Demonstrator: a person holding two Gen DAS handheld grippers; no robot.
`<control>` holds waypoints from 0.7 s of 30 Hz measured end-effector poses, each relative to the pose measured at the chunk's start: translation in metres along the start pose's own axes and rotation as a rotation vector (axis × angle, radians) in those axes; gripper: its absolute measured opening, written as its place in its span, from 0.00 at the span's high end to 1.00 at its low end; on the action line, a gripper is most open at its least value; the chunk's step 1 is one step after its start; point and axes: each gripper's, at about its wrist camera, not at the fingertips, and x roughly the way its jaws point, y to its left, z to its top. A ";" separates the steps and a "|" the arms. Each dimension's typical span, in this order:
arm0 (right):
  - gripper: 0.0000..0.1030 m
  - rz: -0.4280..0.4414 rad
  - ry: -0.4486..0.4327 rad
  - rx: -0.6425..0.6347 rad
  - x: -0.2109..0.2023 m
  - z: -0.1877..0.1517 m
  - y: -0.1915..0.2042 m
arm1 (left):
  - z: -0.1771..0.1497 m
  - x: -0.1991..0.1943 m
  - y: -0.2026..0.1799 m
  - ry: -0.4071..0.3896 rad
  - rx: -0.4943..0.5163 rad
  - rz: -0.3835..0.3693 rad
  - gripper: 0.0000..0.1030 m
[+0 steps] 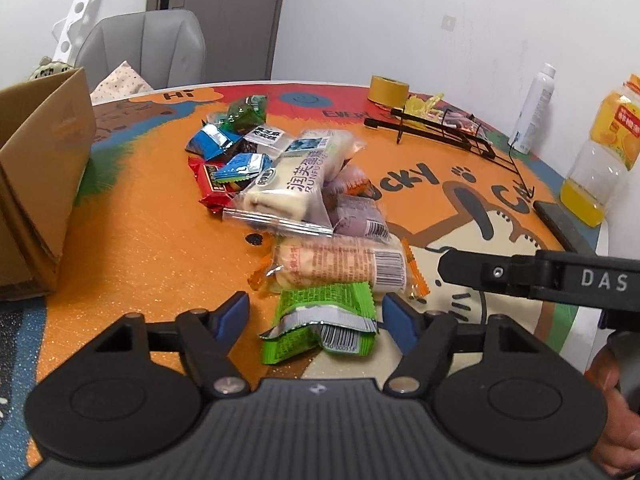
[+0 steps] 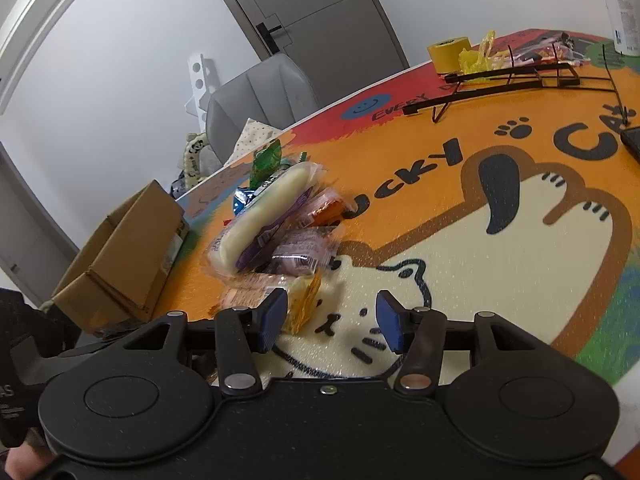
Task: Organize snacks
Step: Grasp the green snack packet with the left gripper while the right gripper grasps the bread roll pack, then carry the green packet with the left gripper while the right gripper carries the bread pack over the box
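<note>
Snack pile [image 1: 296, 184] mid-table; green wrapped packet [image 1: 324, 320] lying flat, nearest.

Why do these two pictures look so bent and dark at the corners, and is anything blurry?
Left wrist view: the fisheye lens curves the table edge, corners go black, the green packet is sharp. Right wrist view: the door leans, and the snack pile is slightly smeared.

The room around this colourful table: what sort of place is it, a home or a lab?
Most likely a room in a home, perhaps a dining corner. A padded grey chair stands at a table with a cartoon cat mat, with a grey door behind, and a juice bottle on the table.
</note>
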 end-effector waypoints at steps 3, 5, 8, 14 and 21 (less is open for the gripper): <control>0.49 -0.004 -0.010 -0.014 0.004 0.003 0.004 | 0.000 -0.002 0.007 -0.011 -0.018 0.000 0.51; 0.48 -0.003 -0.010 -0.016 0.008 0.005 0.007 | -0.001 -0.004 0.012 -0.014 -0.025 -0.009 0.53; 0.48 0.000 -0.003 -0.022 0.015 0.007 0.012 | -0.001 -0.008 0.017 -0.013 -0.027 -0.001 0.55; 0.43 0.017 -0.028 -0.091 0.022 0.014 0.032 | -0.003 -0.017 0.037 -0.025 -0.064 0.029 0.55; 0.43 0.055 -0.012 -0.146 0.035 0.019 0.048 | -0.005 -0.030 0.056 -0.036 -0.095 0.074 0.55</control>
